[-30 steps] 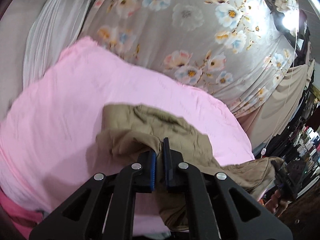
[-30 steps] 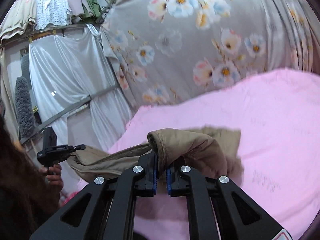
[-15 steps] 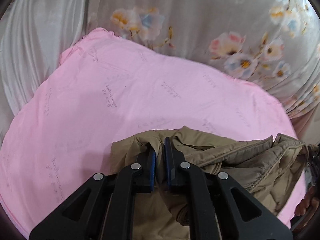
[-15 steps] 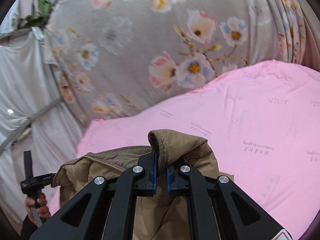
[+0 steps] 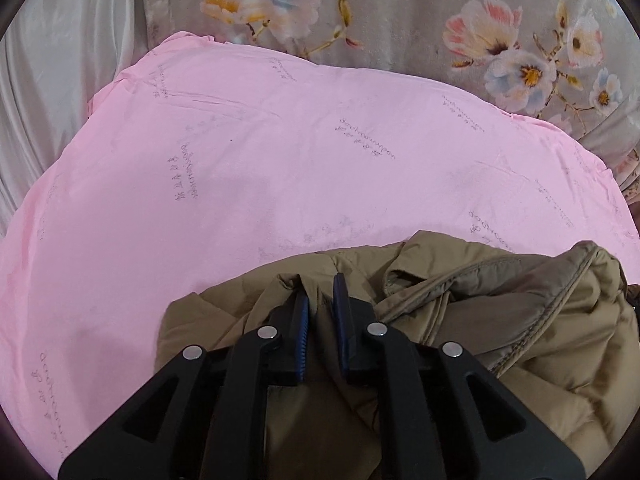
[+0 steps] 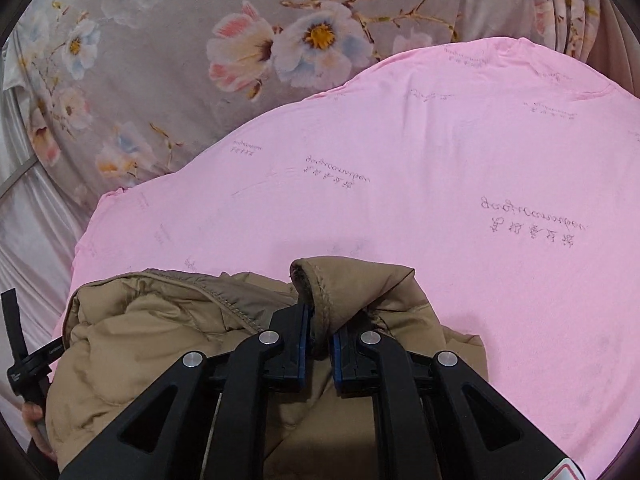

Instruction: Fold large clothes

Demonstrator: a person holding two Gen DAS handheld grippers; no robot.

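The right tongs (image 6: 318, 332) were clamped on a stitched, rolled edge of a tan padded jacket (image 6: 160, 332), the seam standing up between the blue pads. From there the garment bunched away to the left in that view, toward the left tongs, whose black frame and the hand holding it showed at the picture's left edge.

The left tongs (image 5: 322, 312) had just been opening. A narrow gap showed between the blue pads, with tan fabric lying under and beside them, no longer pressed on both sides, so that hold looked loosened or let go. From these tongs the tan padded jacket (image 5: 520, 312) heaped away to the right.

So the garment's long axis ran from one pair of tongs to the other, across the near edge of a pink sheet (image 5: 280, 168) with faint printed lettering, which covered the worktop. The wide bare stretch of sheet lay beyond both tongs, toward a grey floral curtain (image 5: 400, 12). Judging by this, the right hand alone controlled the jacket, and any spreading would go forward onto the sheet.
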